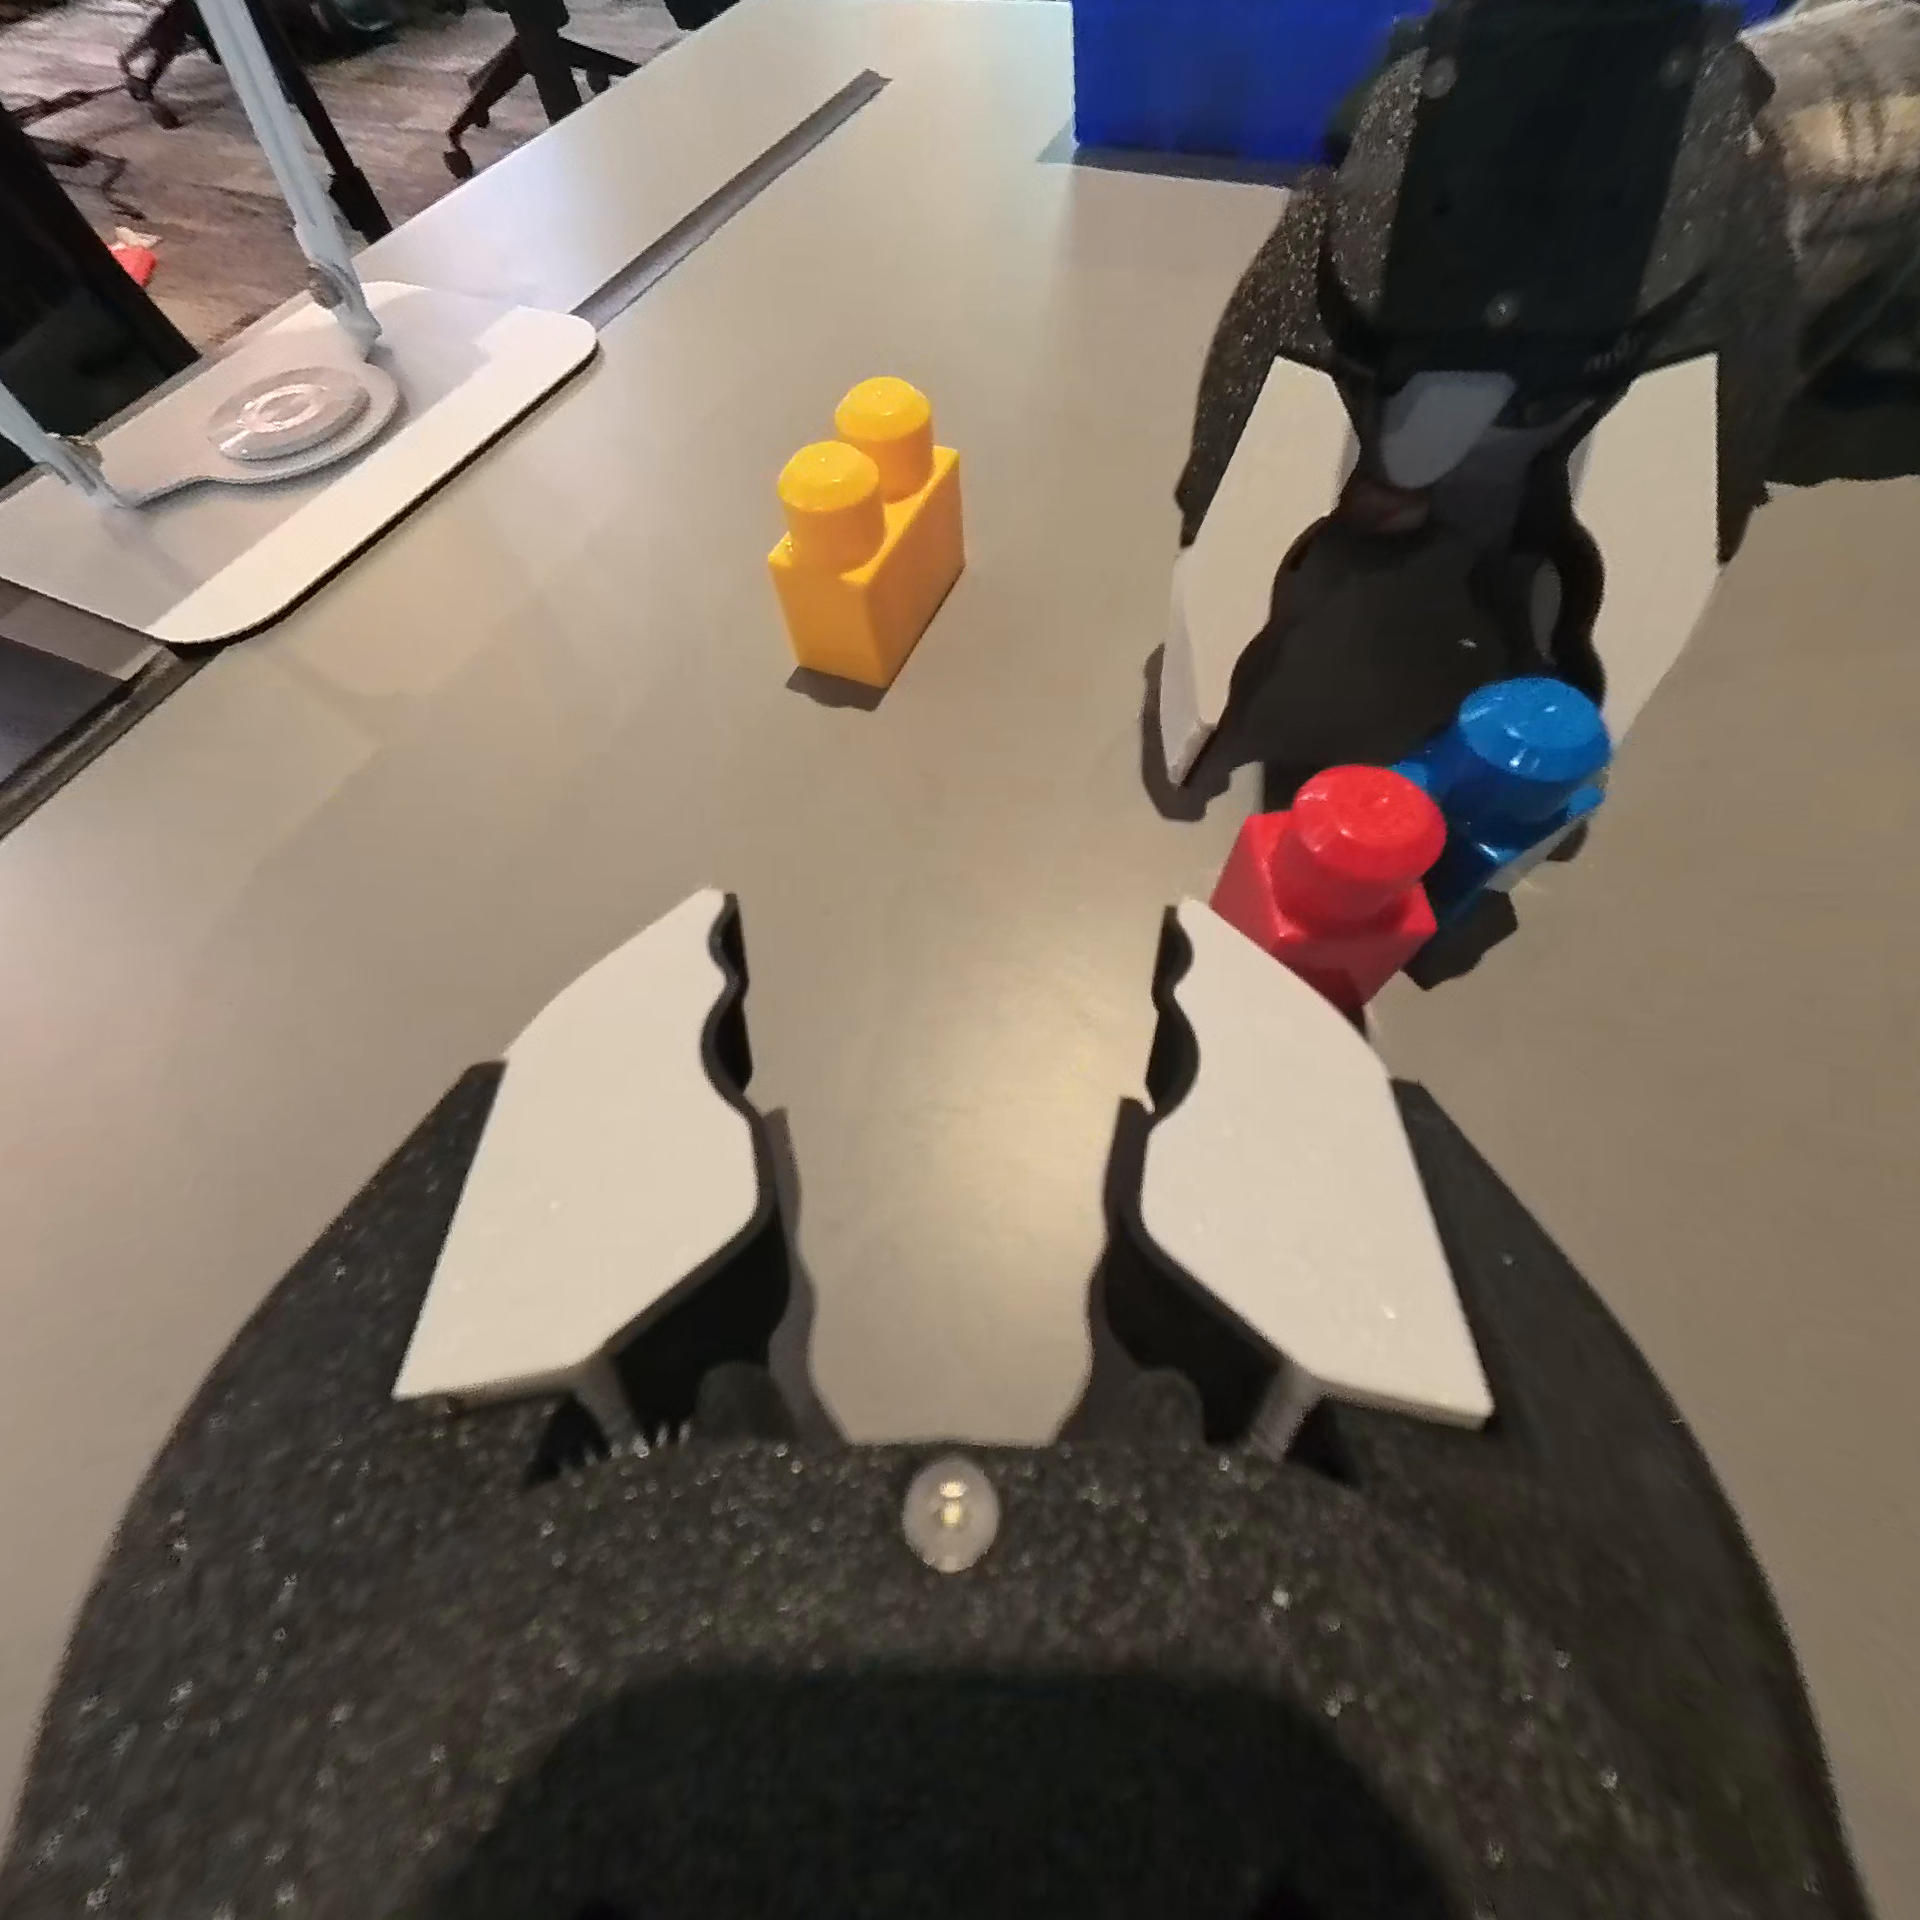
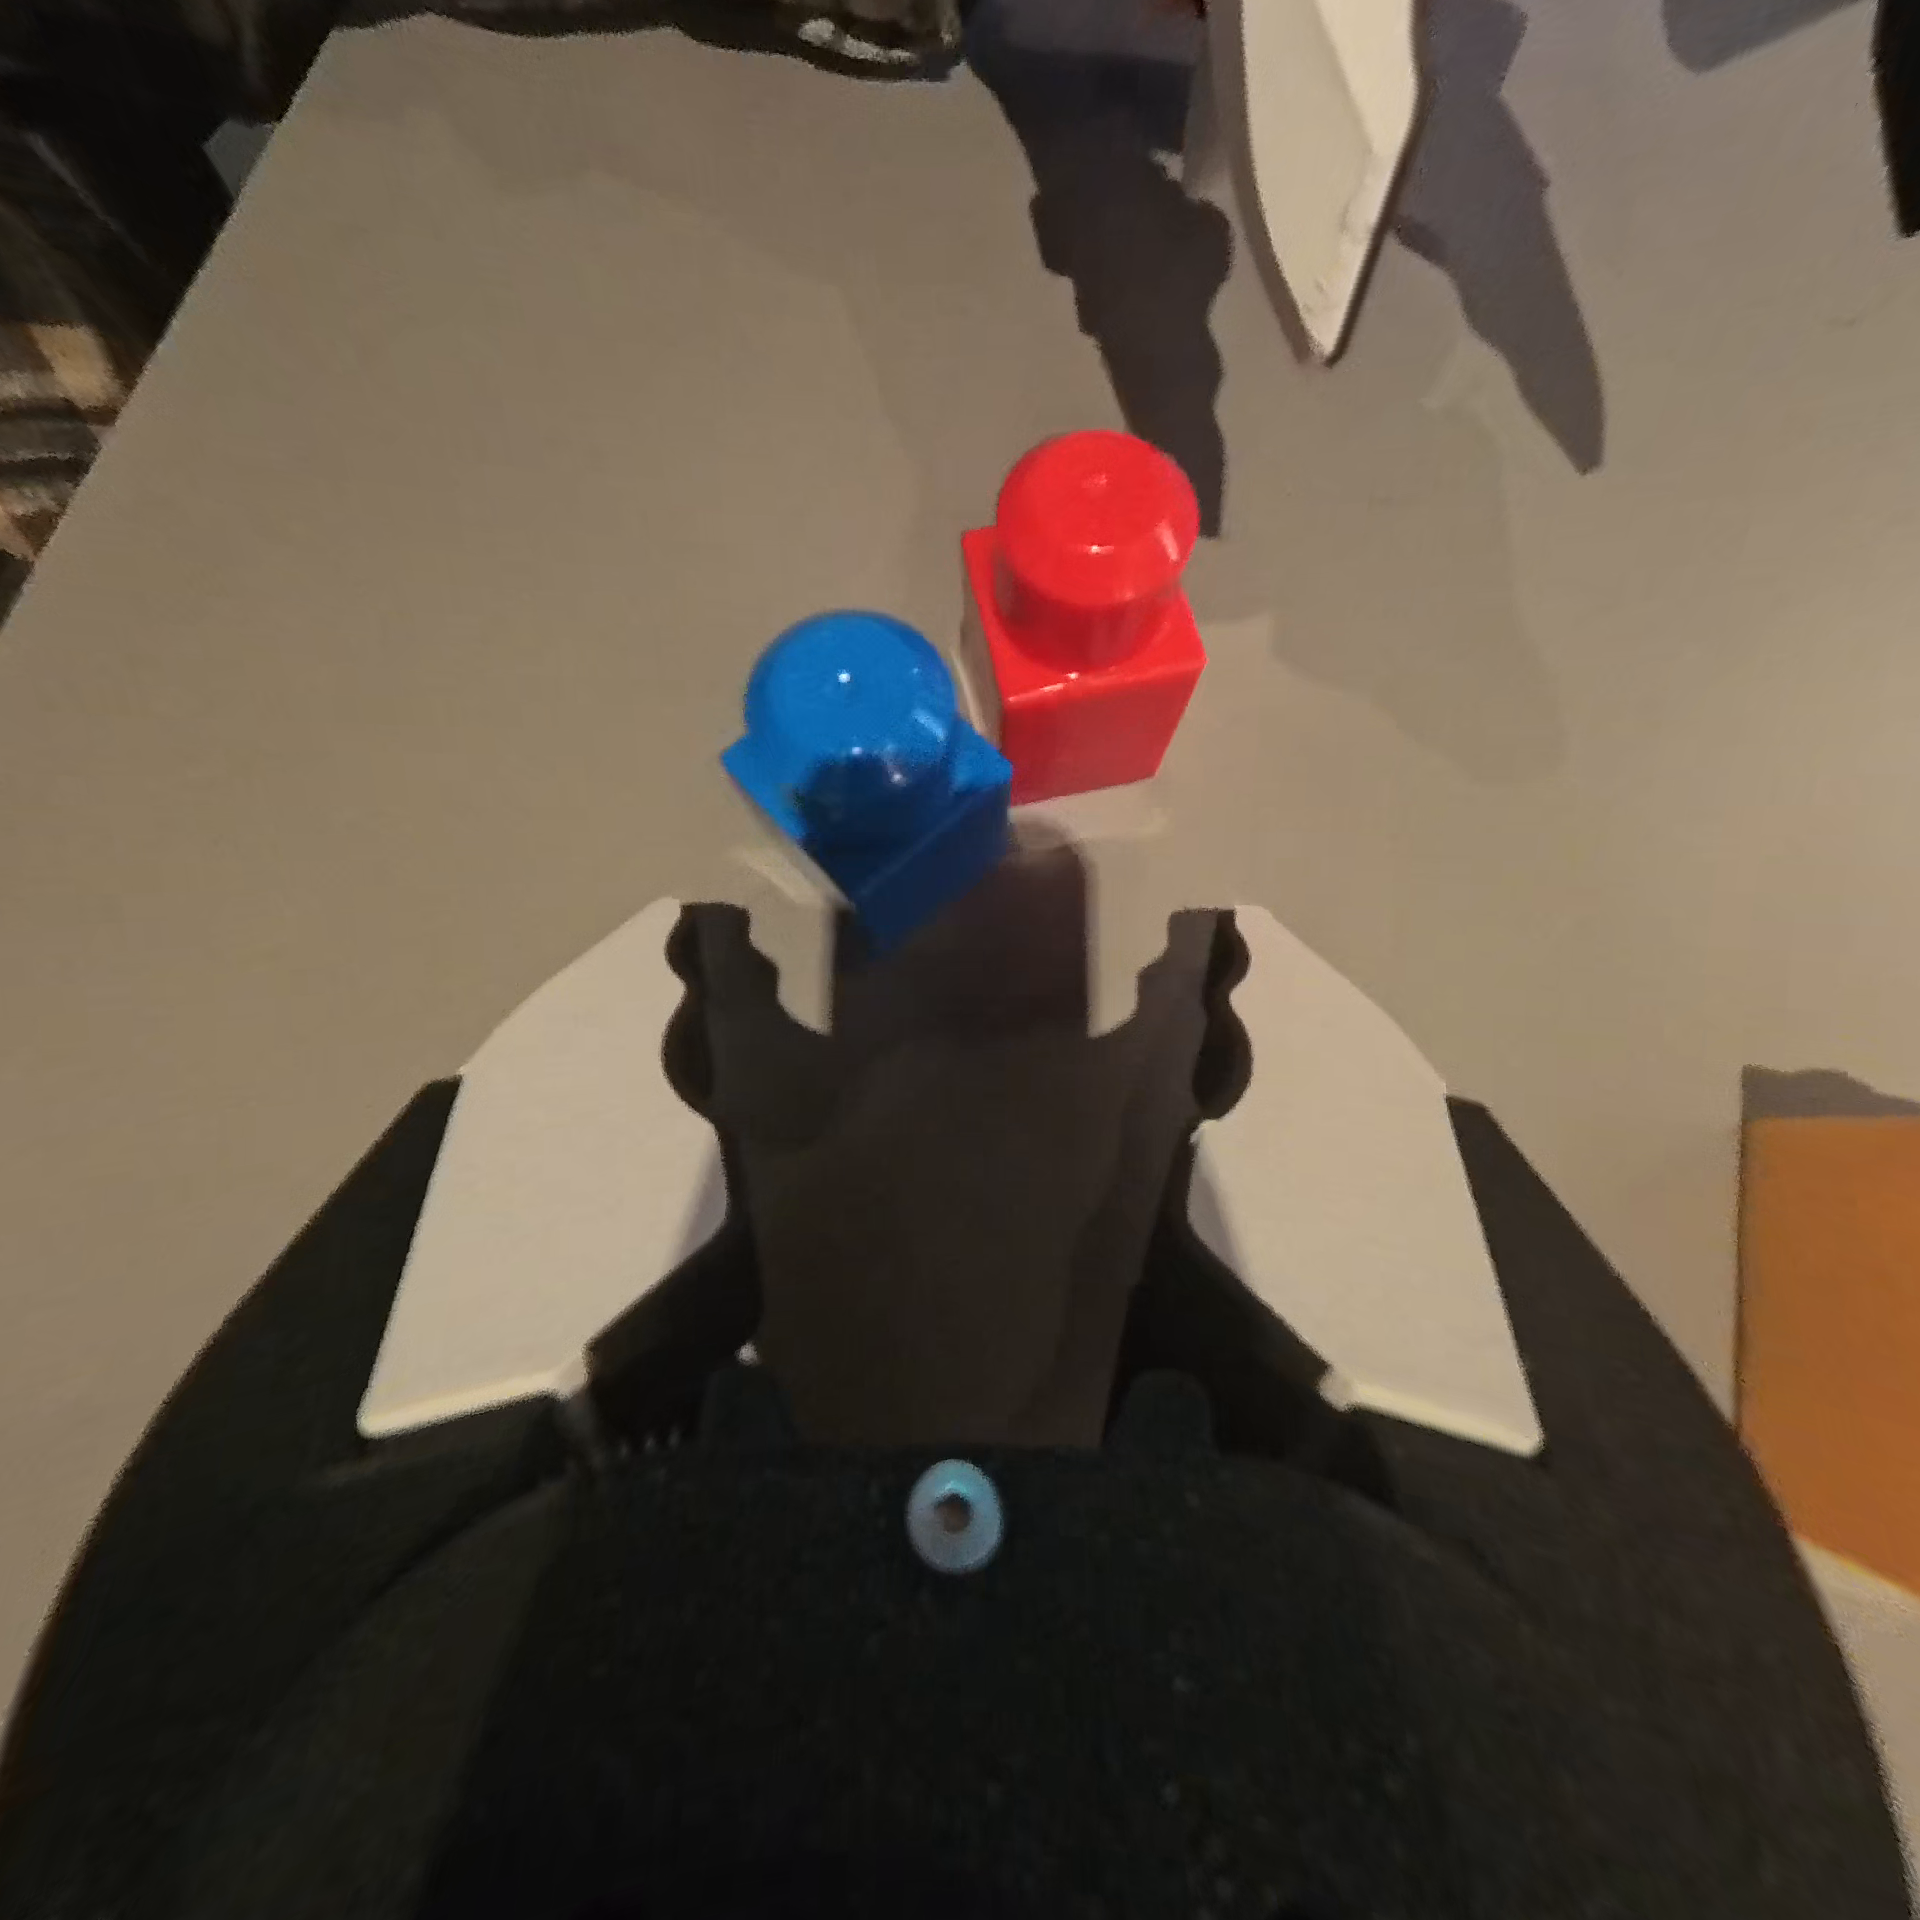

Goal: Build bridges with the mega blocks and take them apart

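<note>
Left wrist view: the left claw (image 1: pixel 951 935) is spread wide over the grey surface (image 1: pixel 520 831) with nothing between its fingers. A yellow two-stud block (image 1: pixel 868 551) stands upright on the surface, beyond the claw and well apart from it. A red one-stud block (image 1: pixel 1335 883) stands just beside the claw's right fingertip, with a blue one-stud block (image 1: pixel 1507 790) just behind it. The right claw (image 1: pixel 1382 769) comes down from above, spread wide, its far finger beside the blue block.

Right wrist view: the right claw (image 2: pixel 956 914) is open, holding nothing. The blue one-stud block (image 2: pixel 868 769) sits at its left fingertip, tilted, near the red one-stud block (image 2: pixel 1086 634), which stands upright. One finger of the left claw (image 2: pixel 1325 177) shows beyond the red block.
</note>
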The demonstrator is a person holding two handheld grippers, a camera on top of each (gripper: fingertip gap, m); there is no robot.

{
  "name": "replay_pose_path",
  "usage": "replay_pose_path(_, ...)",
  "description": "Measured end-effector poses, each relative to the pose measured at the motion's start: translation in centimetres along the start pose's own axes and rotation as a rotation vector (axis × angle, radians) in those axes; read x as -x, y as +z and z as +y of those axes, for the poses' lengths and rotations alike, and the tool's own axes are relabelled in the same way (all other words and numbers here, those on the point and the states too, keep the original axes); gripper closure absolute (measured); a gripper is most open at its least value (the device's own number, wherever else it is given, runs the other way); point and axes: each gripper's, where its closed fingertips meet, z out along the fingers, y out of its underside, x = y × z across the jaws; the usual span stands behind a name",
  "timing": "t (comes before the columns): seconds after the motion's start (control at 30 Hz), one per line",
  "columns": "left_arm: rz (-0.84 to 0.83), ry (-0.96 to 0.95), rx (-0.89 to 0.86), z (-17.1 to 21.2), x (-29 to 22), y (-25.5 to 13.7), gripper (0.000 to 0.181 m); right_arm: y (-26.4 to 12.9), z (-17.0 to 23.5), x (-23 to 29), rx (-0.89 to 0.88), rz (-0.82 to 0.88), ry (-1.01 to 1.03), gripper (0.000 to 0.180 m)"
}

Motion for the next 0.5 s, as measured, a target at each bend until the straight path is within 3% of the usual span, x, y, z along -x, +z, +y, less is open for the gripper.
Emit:
replay_pose_path(0.23, 0.138, -0.018, 0.003, -0.1, -2.4, -0.8, 0.105, -2.7, 0.2, 0.9, -0.094, 0.148, 0.053, 0.088)
replay_pose_path(0.5, 0.004, -0.095, 0.110, 0.5, -4.4, -1.3, 0.101, -5.6, 1.0, 1.6, -0.202, 0.244, 0.090, 0.090)
